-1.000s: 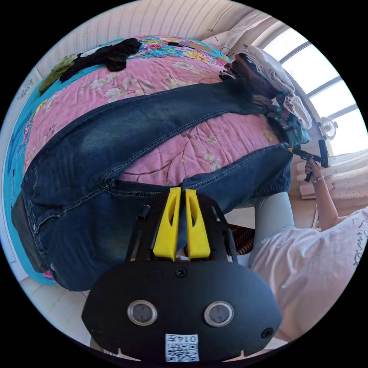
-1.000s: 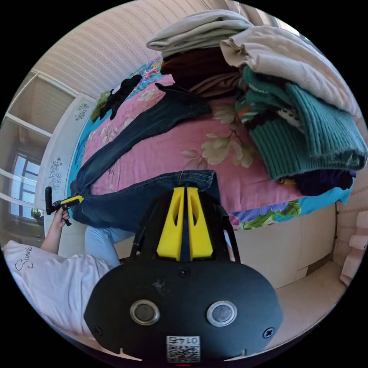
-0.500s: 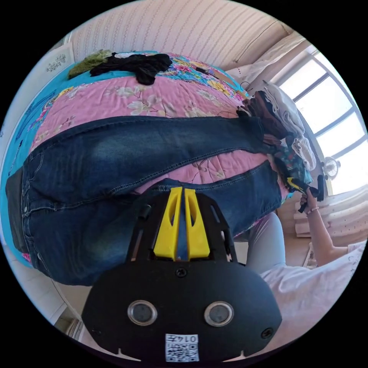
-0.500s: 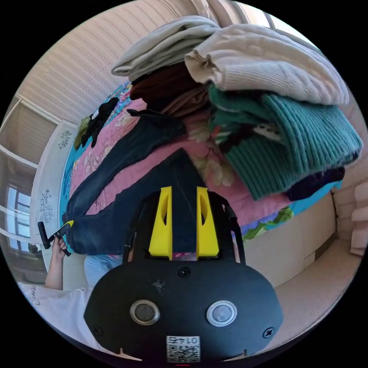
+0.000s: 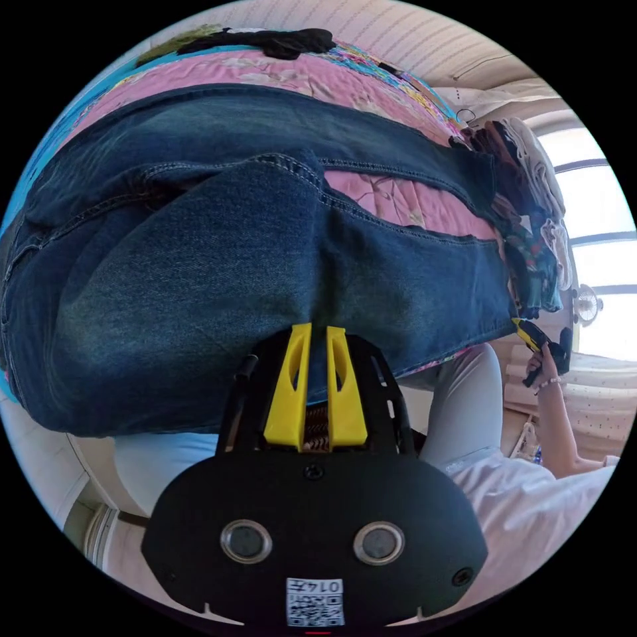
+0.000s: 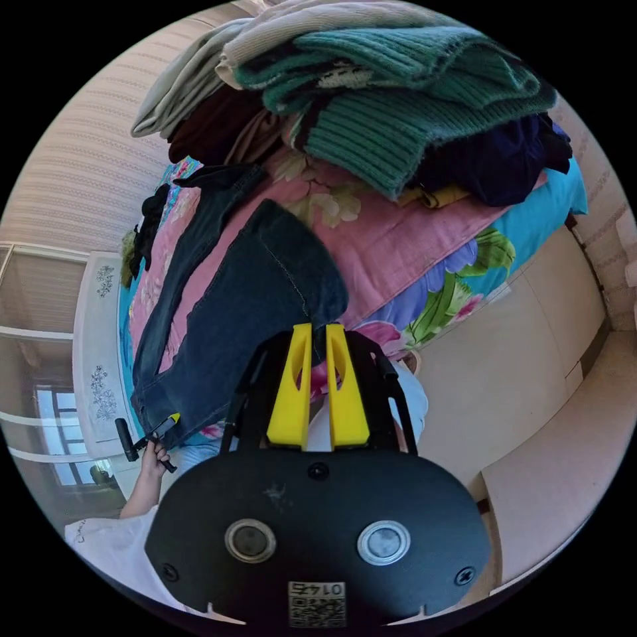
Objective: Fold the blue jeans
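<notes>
— Where do we have our left gripper (image 5: 316, 330)?

— At the near edge of the blue jeans (image 5: 219, 265), yellow jaws almost together, a thin gap between them.

— And our right gripper (image 6: 319, 328)?

— At the jeans' hem corner, jaws just as narrow; whether either pair actually pinches denim, we cannot tell.

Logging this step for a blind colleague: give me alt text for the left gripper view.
Blue jeans lie spread over a pink floral bedspread, the near leg in the left gripper, its yellow jaws close together. At right, the right gripper meets the hem beside a pile of clothes.
</notes>
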